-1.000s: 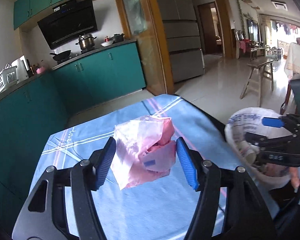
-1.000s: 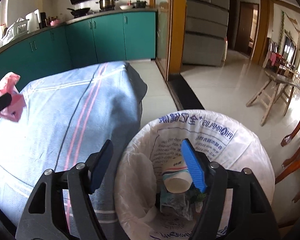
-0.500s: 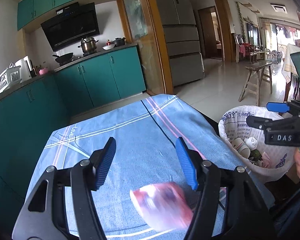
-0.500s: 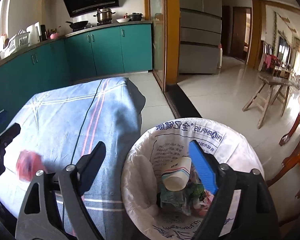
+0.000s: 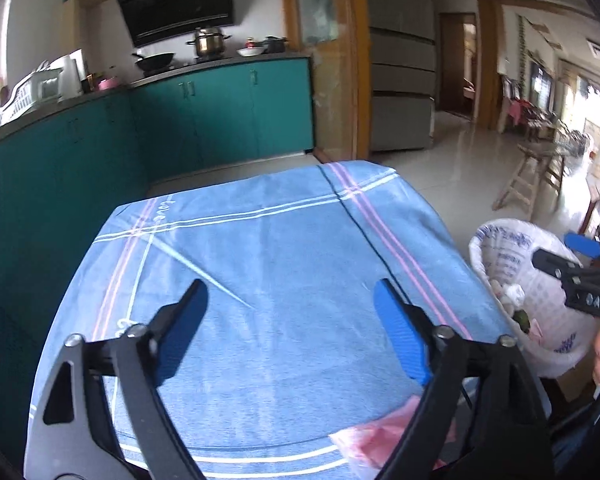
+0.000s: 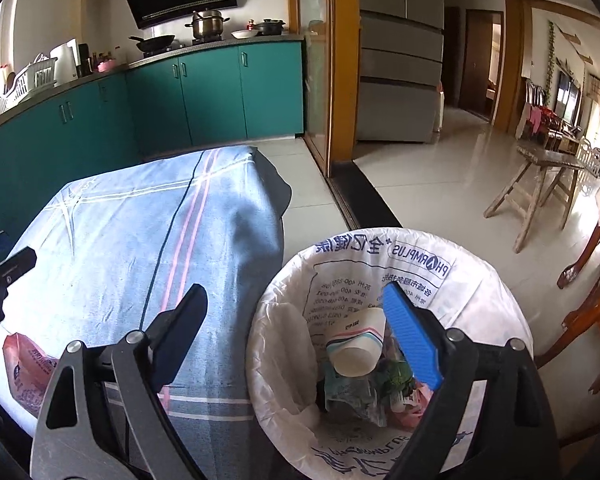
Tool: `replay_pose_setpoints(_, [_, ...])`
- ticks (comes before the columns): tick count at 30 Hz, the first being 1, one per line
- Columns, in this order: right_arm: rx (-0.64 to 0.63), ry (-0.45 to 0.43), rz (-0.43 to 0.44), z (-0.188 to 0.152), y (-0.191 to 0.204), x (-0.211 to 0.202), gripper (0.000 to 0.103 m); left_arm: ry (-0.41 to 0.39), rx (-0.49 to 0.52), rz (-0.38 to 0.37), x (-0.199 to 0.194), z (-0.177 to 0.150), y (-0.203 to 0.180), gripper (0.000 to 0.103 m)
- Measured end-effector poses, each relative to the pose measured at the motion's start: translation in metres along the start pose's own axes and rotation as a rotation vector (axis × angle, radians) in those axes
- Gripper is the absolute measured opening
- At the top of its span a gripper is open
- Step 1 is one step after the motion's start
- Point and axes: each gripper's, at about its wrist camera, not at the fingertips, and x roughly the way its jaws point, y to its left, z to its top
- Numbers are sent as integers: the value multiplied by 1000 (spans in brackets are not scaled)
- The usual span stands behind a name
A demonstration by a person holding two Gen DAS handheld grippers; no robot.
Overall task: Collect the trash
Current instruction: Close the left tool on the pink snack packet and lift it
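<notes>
Nearest the bin [image 6: 480,280], the right gripper [image 6: 296,320] hangs over the rim, its jaws opening with nothing between them, one blade above the bin's mouth and the other over the gap beside the draped table [image 6: 112,248]. Inside the bin sit a paper cup [image 6: 356,350] and crumpled wrappers. Across from the bin, at the table's near edge, the pink plastic bag [image 6: 26,372] lies on the cloth, apparently overhanging the edge a little, though the fisheye rim blurs that. The left gripper [image 5: 290,330] is above the cloth past the bag, jaws opening, empty; the bag shows low beside its right blade [image 5: 380,436]. To do this well, I'd say come back low over the bag, close on its bunched middle rather than a loose flap, then lift clear before crossing to the bin. The bin stands just beside the table, so the path is short; beyond it, open tiled floor, a wooden stool well apart.
</notes>
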Motion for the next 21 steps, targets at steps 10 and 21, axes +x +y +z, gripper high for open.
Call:
replay_pose_setpoints(10, [23, 9, -6, -1, -6, 1, 86, 65, 49, -142, 11, -7, -25, 95])
replay_pose_setpoints(21, [13, 35, -7, -5, -9, 5, 86, 67, 60, -287, -32, -39, -25, 95])
